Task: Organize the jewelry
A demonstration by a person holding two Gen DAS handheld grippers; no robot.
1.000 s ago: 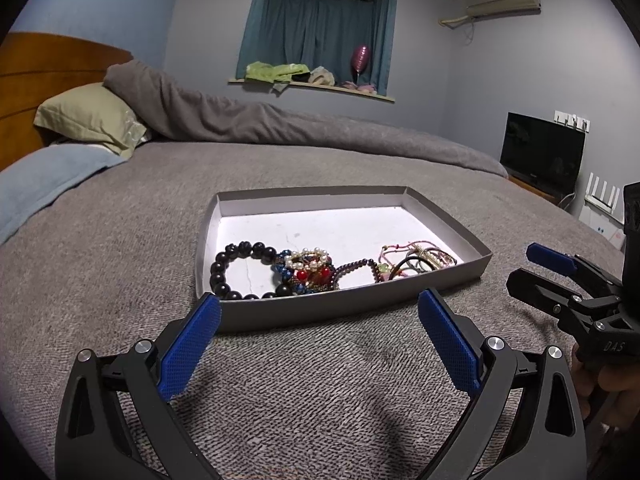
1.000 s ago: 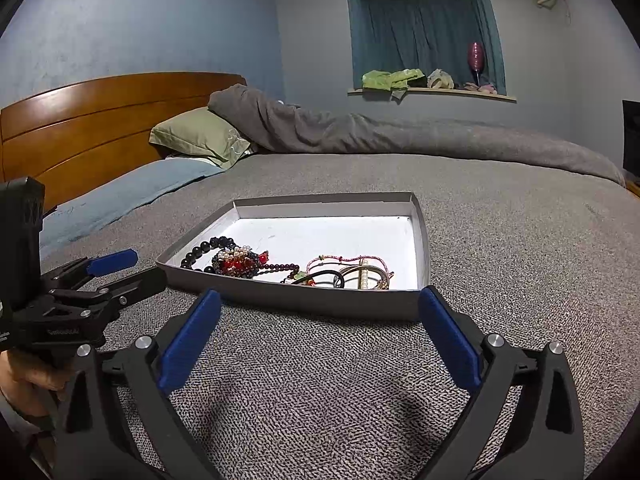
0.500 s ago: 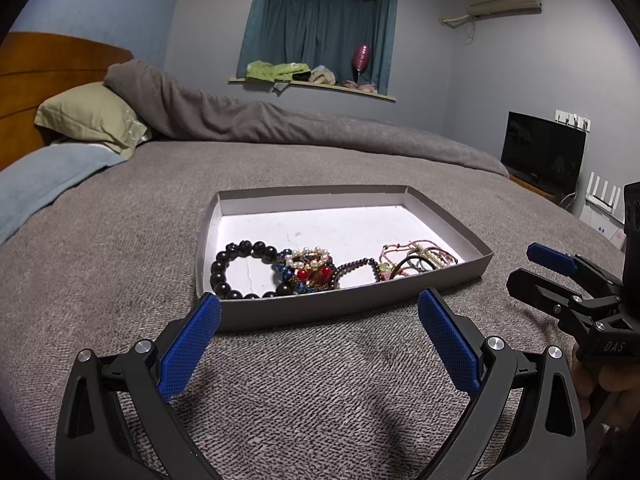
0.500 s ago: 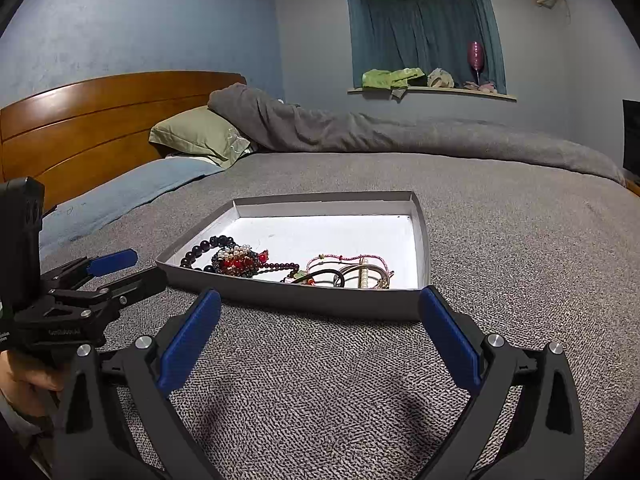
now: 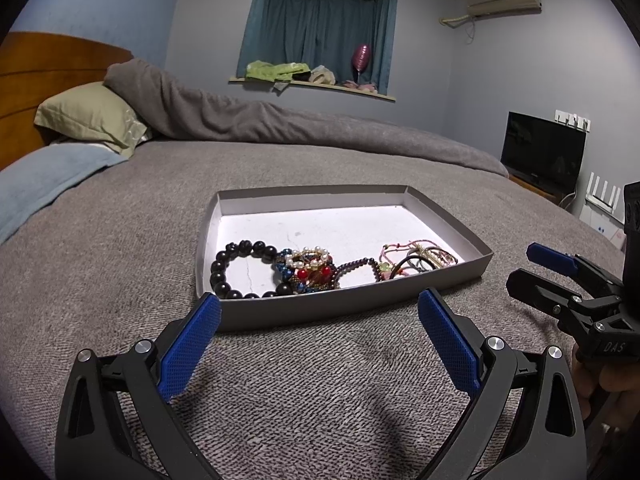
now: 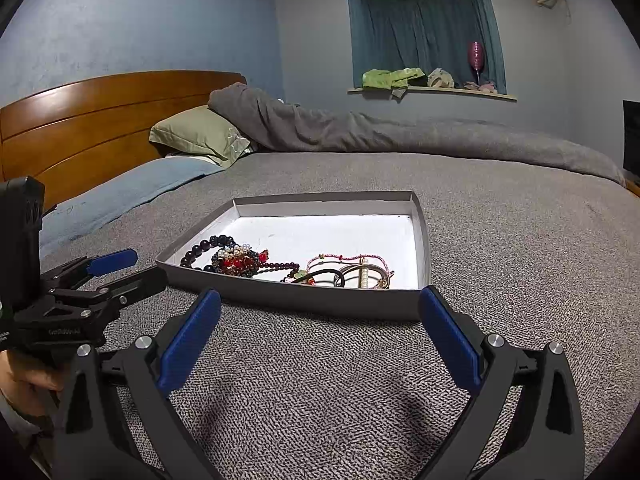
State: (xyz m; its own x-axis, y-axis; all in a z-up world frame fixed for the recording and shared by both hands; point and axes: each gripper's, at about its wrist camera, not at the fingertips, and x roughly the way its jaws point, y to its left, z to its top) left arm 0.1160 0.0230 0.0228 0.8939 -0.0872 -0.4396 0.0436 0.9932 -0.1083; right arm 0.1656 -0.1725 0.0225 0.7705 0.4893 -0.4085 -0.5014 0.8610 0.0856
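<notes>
A shallow grey cardboard tray with a white floor lies on the grey bed cover; it also shows in the right wrist view. Along its near side lie a black bead bracelet, a tangle of pearl, red and blue beads, a dark purple bead strand and a pile of thin cord bracelets and hair ties. My left gripper is open and empty, just short of the tray's near wall. My right gripper is open and empty, near the tray's right corner.
The grey bed cover spreads all around the tray. A green pillow and a rolled grey duvet lie at the back. A wooden headboard is at the left, a television at the right.
</notes>
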